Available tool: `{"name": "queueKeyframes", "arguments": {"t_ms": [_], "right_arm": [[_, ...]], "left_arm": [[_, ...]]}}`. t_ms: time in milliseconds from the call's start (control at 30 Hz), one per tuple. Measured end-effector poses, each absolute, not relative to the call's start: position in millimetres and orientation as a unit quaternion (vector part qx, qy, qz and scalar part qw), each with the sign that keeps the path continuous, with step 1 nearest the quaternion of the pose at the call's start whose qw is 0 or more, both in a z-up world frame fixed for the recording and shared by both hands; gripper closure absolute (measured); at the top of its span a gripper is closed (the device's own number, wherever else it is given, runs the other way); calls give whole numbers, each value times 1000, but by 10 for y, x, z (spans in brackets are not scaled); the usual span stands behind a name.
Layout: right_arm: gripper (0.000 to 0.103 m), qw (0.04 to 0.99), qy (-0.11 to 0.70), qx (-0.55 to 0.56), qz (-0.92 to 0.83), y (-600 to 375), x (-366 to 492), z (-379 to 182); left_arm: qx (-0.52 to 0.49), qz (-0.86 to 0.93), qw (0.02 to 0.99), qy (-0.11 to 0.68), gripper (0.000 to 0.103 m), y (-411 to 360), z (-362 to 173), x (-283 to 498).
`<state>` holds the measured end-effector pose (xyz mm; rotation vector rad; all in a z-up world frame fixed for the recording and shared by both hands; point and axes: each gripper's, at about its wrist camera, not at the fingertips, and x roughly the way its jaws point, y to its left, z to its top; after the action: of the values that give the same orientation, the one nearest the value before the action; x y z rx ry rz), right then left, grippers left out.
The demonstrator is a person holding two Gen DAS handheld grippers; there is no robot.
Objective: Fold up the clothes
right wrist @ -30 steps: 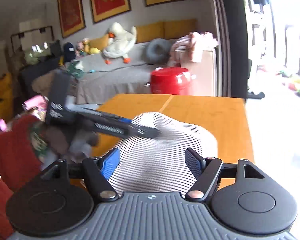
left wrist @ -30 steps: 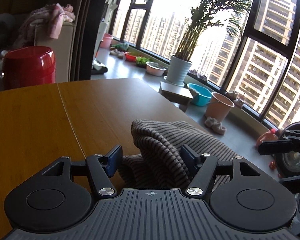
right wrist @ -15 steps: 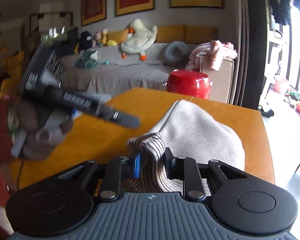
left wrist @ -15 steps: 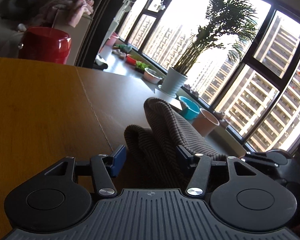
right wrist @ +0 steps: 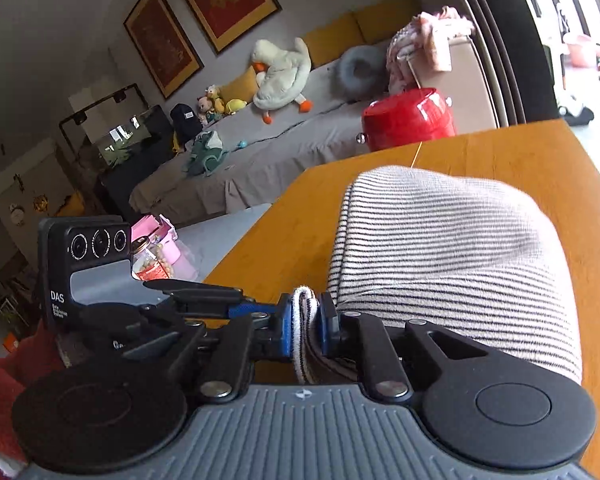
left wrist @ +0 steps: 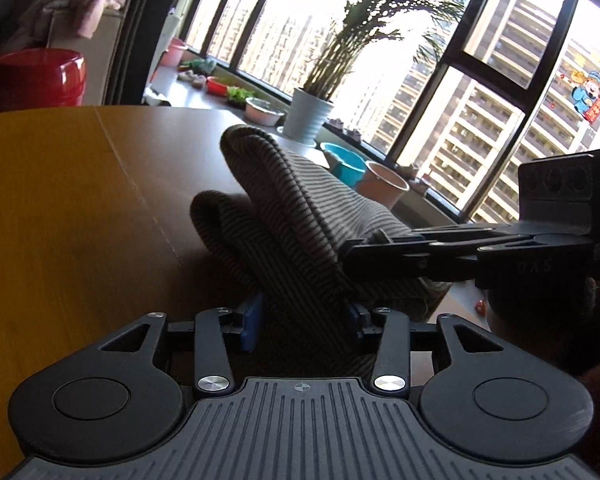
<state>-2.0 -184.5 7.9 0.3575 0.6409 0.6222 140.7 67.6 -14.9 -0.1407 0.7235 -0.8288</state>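
Both grippers are closing, the left gripper (left wrist: 304,316) around a thick bunch and the right gripper (right wrist: 303,326) pinching an edge of the striped garment (right wrist: 452,240), heaped on the wooden table (right wrist: 540,160), probably to lift it for folding.

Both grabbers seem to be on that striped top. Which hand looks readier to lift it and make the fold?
Probably the right. The right gripper pinches a thin edge of the striped garment, its jaws closing tight. The left gripper straddles a thick bunch of cloth, its jaws closing too; that hold looks looser.
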Motion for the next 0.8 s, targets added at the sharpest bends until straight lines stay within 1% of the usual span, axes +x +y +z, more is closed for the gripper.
{"name": "queueKeyframes", "arguments": {"t_ms": [100, 200, 300, 333, 400, 500, 567, 667, 733, 800], "right_arm": [[92, 877, 321, 187, 306, -1820, -9, -47], [93, 878, 320, 183, 307, -1771, 4, -97], [93, 891, 306, 147, 300, -1682, -59, -82], [92, 898, 299, 127, 297, -1637, -106, -66], [91, 908, 285, 87, 294, -1567, -215, -19], [77, 915, 260, 48, 304, -1573, -404, 138], [57, 919, 240, 22, 311, -1617, -547, 274], [48, 931, 205, -32, 301, -1688, -737, 437], [47, 935, 210, -43, 282, -1729, -718, 394], [47, 931, 240, -12, 274, -1776, -646, 252]], "left_arm": [[-86, -363, 866, 332, 52, 857, -43, 1486], [-105, -364, 876, 300, 52, 847, 191, 1581], [-118, -393, 868, 280, 48, 602, 356, 1691], [-117, -402, 864, 281, 46, 496, 369, 1730], [-100, -413, 855, 297, 45, 246, 287, 1810], [-74, -399, 855, 323, 47, 25, 110, 1945], [-73, -385, 857, 336, 53, -14, 16, 2040], [-109, -376, 854, 343, 59, 142, 7, 2145], [-110, -361, 862, 340, 59, 194, 20, 2197], [-98, -347, 868, 342, 63, 210, -25, 2249]]}}
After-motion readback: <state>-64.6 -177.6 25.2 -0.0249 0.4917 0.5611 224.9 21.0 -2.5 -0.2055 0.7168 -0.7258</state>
